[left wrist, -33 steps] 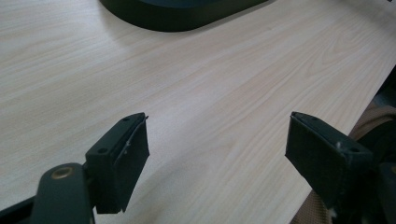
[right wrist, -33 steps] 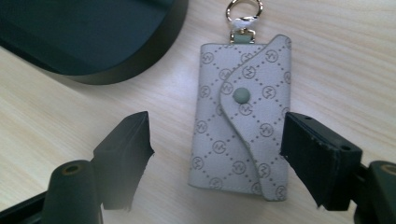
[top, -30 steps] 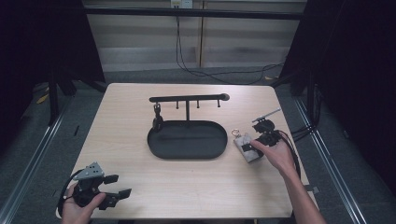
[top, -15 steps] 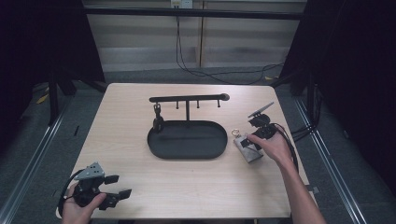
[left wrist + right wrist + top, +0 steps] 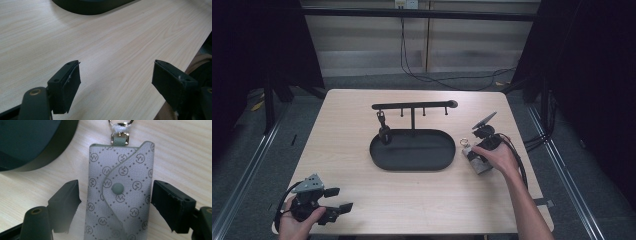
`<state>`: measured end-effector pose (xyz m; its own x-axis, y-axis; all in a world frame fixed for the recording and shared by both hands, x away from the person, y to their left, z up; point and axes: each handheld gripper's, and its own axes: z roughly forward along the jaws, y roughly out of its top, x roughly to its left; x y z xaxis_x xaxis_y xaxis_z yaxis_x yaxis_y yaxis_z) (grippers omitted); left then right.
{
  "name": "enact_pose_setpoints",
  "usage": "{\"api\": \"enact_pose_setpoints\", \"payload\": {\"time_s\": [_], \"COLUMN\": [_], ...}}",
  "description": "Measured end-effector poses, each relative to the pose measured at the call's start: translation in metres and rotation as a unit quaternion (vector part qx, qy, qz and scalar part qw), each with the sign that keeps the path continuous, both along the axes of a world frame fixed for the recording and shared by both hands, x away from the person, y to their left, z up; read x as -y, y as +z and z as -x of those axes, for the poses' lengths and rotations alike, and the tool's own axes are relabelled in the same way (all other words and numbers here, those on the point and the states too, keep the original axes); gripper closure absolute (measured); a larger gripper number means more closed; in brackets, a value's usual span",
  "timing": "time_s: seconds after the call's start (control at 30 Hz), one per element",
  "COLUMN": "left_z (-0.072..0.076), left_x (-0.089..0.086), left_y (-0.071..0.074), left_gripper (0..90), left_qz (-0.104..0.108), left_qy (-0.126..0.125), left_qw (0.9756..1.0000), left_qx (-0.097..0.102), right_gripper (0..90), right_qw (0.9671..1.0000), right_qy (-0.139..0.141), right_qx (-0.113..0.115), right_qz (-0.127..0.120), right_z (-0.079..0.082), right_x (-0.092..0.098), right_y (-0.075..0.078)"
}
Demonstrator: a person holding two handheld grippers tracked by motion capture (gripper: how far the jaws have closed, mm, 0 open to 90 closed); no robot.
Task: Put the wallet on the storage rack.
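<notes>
My right hand-held gripper (image 5: 113, 202) hangs over the grey monogram-patterned fabric key pouch (image 5: 120, 195), its two black jaws standing one on each side of the pouch's long edges. The jaws have just been opening, and both pads are clear of the fabric, with a strip of pale wood showing on each side, so the pouch lies between them but is not gripped. The pouch rests flat on the light wooden counter (image 5: 347, 130), flap side up, with a round grey snap button (image 5: 117, 188) in the middle of the curved flap. At its far end a small metal clasp with a ring (image 5: 120, 125) points away from me.

In the high view the pouch (image 5: 475, 159) lies just beside the right end of the black oval tray (image 5: 412, 151), not touching it as far as I can tell; the gap is narrow and my hand (image 5: 497, 156) covers part of it. A black T-shaped stand with a crossbar of small pegs (image 5: 414, 106) rises from the tray, and a dark strap-like item (image 5: 383, 131) hangs from one peg at the left, though it is too small to make out.

My left hand-held gripper (image 5: 334, 200) sits low at the near left corner of the counter, well apart from the tray. Its jaws are spread wide with nothing but bare wood between them (image 5: 116, 82).
</notes>
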<state>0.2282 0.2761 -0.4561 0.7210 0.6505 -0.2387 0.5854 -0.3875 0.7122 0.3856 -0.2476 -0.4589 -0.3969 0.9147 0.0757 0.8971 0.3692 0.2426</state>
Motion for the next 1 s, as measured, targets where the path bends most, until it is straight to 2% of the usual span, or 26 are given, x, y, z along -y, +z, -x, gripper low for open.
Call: {"api": "enact_pose_setpoints", "payload": {"time_s": [0.33, 0.4, 0.63, 0.87, 1.0], "left_z": [-0.002, -0.002, -0.002, -0.002, -0.002], "left_x": [-0.001, -0.001, -0.001, -0.001, 0.000], "left_y": [-0.001, -0.001, -0.002, -0.002, -0.002], "left_gripper": [22.6, 22.7, 22.7, 22.7, 23.0], "left_qz": [-0.001, -0.002, -0.002, -0.003, -0.005], "left_qy": [-0.002, -0.002, 0.000, -0.001, -0.002], "left_qw": [1.0000, 1.0000, 1.0000, 1.0000, 0.9999], "left_qx": [-0.003, -0.004, -0.005, -0.006, -0.009], "right_gripper": [23.5, 22.9, 24.9, 27.3, 29.1], "right_qw": [0.9996, 0.9993, 0.9992, 0.9988, 0.9984], "right_qy": [-0.001, 0.003, -0.003, -0.013, -0.033], "right_qx": [-0.016, -0.019, -0.025, -0.024, -0.028], "right_qz": [0.021, 0.031, 0.030, 0.041, 0.036], "right_z": [-0.002, -0.003, -0.003, -0.004, -0.004], "right_x": [-0.003, -0.005, -0.006, -0.008, -0.008], "right_y": [-0.011, -0.012, -0.017, -0.017, -0.016]}}
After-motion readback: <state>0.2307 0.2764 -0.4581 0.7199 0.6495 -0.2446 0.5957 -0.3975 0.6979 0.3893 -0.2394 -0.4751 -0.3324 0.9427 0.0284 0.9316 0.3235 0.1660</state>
